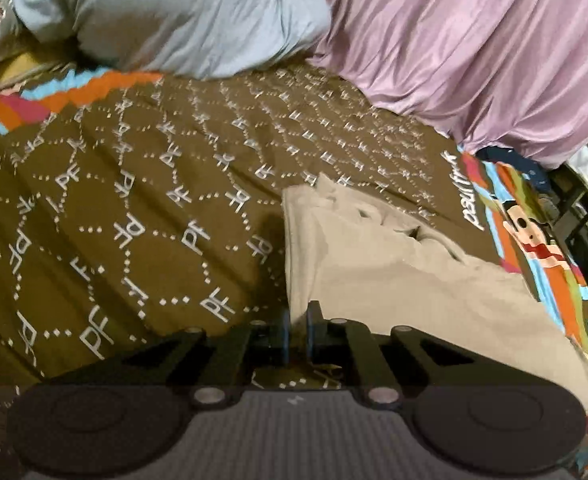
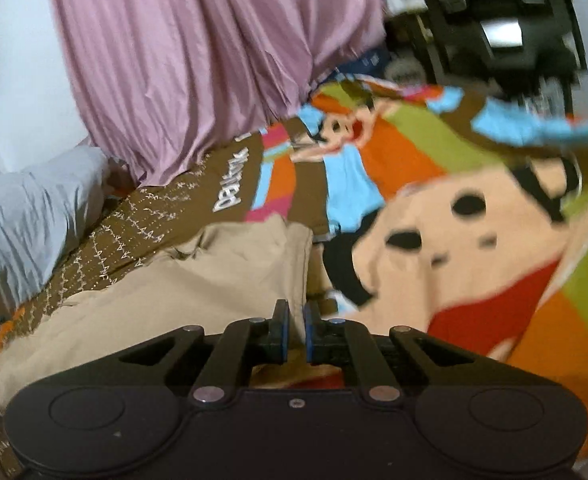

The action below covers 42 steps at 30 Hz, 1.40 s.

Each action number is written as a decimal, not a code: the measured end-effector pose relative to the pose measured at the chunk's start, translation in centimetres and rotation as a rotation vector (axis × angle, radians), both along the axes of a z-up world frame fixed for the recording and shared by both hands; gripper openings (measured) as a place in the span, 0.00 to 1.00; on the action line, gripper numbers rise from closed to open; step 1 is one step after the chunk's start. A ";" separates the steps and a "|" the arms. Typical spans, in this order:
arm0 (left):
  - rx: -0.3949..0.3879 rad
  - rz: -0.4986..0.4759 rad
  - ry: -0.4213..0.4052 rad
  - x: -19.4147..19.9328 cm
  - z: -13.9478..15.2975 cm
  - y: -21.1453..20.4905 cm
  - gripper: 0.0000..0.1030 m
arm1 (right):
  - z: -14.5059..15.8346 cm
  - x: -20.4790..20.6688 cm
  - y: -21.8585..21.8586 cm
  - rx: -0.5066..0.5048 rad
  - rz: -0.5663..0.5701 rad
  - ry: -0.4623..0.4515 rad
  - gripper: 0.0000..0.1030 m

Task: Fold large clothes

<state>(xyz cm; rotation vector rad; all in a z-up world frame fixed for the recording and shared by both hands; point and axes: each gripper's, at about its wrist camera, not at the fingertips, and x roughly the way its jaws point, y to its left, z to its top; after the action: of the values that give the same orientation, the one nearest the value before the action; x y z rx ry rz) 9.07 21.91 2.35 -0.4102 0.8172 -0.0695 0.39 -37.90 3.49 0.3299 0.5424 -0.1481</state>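
My left claw [image 1: 297, 316] pinches the beige garment [image 1: 374, 264] edge; my right claw [image 2: 296, 316] is nearly closed, its contents hidden, blurred bedspread [image 2: 474, 240] beyond.

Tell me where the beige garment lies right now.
The beige garment lies on the brown patterned bedspread, just ahead of both grippers, with the cartoon print on its right and the purple curtain beyond.

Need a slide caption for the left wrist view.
Left gripper pinching the edge of beige trousers on a patterned bedspread.
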 end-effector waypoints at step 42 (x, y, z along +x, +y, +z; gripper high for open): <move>0.182 -0.058 -0.124 12.2 -9.4 -15.6 0.99 | -7.5 19.0 16.3 -0.418 0.395 0.106 0.96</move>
<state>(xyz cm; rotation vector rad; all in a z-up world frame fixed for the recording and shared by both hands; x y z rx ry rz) 21.23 6.30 -7.01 -0.2080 0.7065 -0.0734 19.39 -21.57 -3.98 -0.1951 0.6557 0.1050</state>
